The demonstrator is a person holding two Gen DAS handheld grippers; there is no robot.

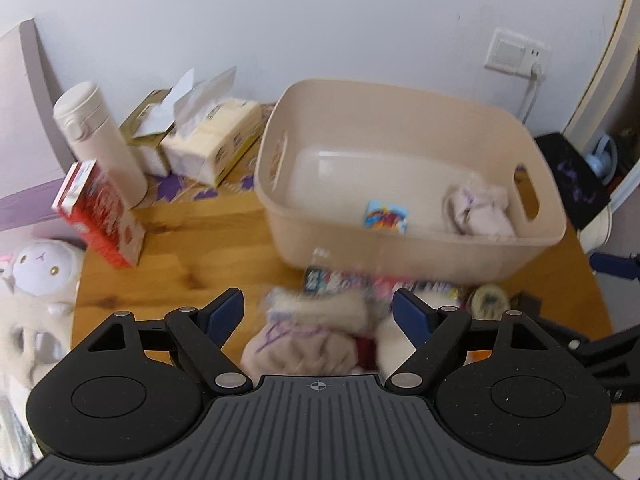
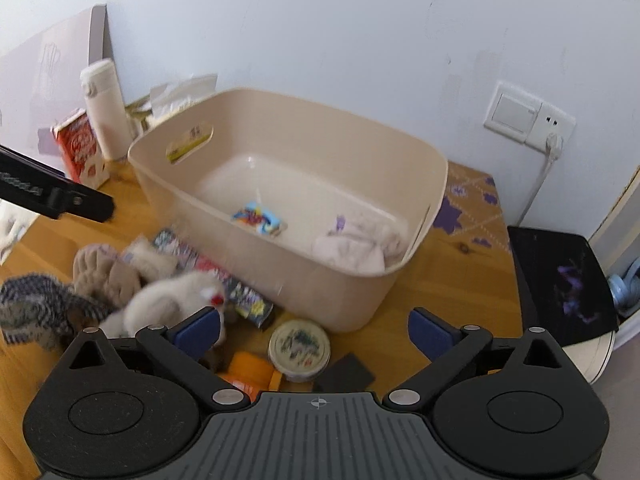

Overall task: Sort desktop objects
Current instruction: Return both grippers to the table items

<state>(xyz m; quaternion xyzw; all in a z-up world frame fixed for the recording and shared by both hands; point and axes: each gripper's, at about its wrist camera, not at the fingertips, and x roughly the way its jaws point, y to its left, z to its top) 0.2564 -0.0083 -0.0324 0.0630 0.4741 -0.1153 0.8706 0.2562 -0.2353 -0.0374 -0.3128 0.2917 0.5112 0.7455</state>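
Clutter fills the wooden surface (image 2: 448, 292). At the left of the right wrist view a striped sock (image 2: 36, 308), a tan sock (image 2: 108, 276) and a white plush toy (image 2: 168, 300) lie bunched together. The beige bin (image 2: 320, 304) sits at centre, holding a small colourful packet (image 2: 260, 218) and a pale cloth (image 2: 356, 246). The round tin (image 2: 299, 349) rests low in the frame, just in front of the bin. Jaws of the left gripper (image 1: 318, 312) and right gripper (image 2: 314, 330) stand apart, gripping nothing.

We see a wall switch (image 2: 510, 117) with a plug (image 2: 554, 145) beside it, and a black chair (image 2: 560, 280) beside the wooden table (image 2: 452, 280).
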